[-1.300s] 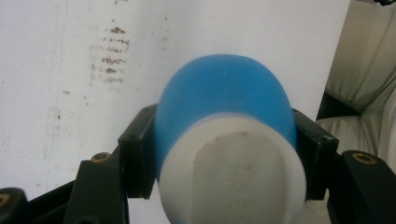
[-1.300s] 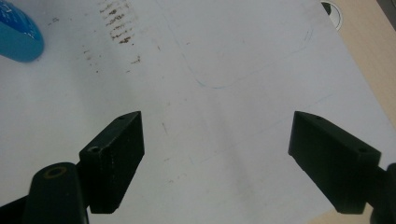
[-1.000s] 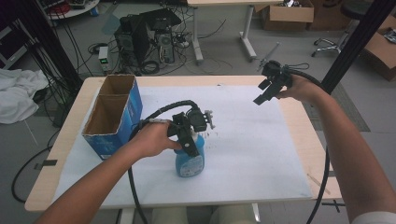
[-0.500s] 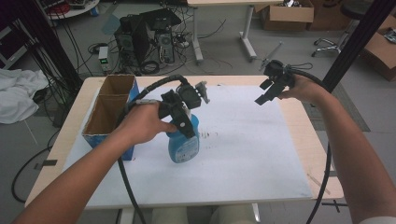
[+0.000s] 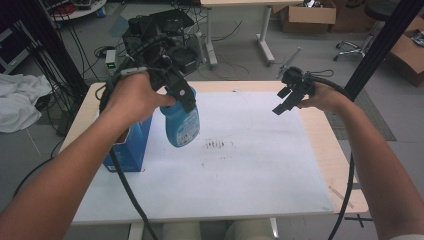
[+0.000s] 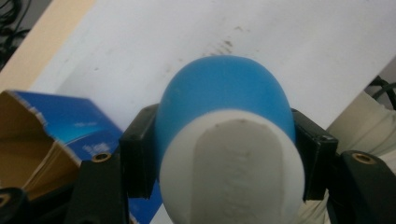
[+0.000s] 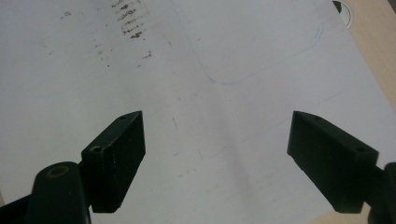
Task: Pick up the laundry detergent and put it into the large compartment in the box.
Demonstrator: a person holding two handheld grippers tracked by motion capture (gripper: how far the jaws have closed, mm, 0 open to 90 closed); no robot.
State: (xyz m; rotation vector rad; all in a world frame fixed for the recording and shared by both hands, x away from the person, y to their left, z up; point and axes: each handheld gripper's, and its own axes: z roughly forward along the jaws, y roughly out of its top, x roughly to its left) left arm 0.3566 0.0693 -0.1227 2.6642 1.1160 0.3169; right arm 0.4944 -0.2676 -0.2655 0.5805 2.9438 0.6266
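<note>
A blue spray bottle (image 5: 182, 122) with a white top hangs in the air above the left part of the white sheet, near the blue carton. My left gripper (image 5: 181, 96) is shut on its upper part. In the left gripper view both black jaws press the sides of the bottle (image 6: 224, 107), whose white cap end faces the camera. My right gripper (image 5: 286, 100) hovers over the far right part of the sheet, open, with nothing between its jaws. The right gripper (image 7: 215, 158) has its jaws spread wide over bare white paper.
An open blue cardboard carton (image 5: 131, 150) stands at the table's left edge, below my left forearm. A white sheet (image 5: 250, 170) covers the wooden table, with dark smudges (image 5: 217, 145) near its middle. Cables, computers and boxes lie on the floor beyond the table.
My left gripper has lifted the spray bottle off the sheet and carried it up and toward the far left. The right gripper has stayed where it was.
</note>
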